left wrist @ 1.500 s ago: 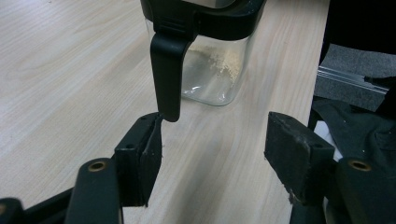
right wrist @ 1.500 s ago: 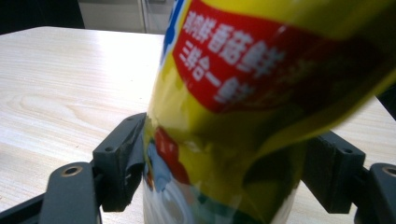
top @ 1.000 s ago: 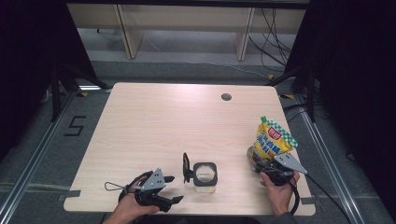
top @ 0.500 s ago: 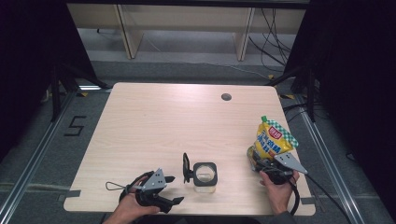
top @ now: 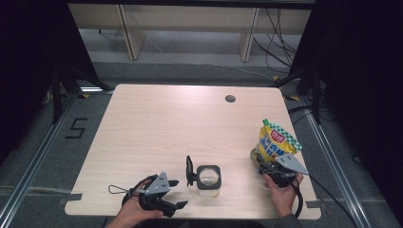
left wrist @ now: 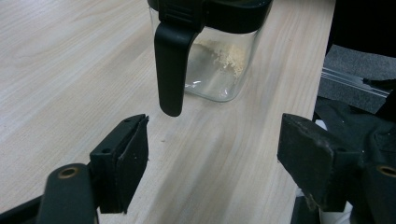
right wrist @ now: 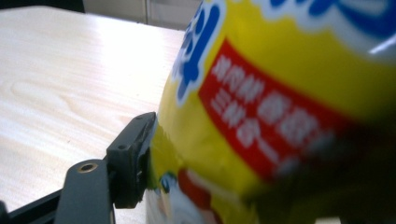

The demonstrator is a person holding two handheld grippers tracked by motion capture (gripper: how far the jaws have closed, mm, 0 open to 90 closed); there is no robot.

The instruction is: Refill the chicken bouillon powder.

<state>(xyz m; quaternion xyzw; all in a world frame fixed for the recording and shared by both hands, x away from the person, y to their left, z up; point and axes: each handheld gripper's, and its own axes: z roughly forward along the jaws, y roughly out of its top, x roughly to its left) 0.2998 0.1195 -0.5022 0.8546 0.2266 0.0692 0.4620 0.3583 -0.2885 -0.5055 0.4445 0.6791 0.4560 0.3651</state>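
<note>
In the high view, a light wood table [top: 157,123] carries a clear square jar [top: 208,179] near its front edge, its black hinged lid [top: 190,171] standing open on the jar's left side. The left gripper [top: 175,194] rests on the table near the front-left of the jar, held in the person's left hand [top: 135,213], jaws spread wide and empty. At the front right, the right gripper [top: 264,166], in the right hand [top: 281,192], meets the base of an upright yellow snack bag [top: 274,144] with a green-checked top. In the left gripper view, both jaws stand far apart with bare wood between them; the jar [left wrist: 219,65], holding a little pale powder [left wrist: 229,55], sits just ahead, its lid's black latch [left wrist: 170,65] hanging down. In the right gripper view, the yellow bag [right wrist: 280,116] is pressed against the left jaw; the other jaw is hidden behind it, so the grip looks closed on the bag.
</note>
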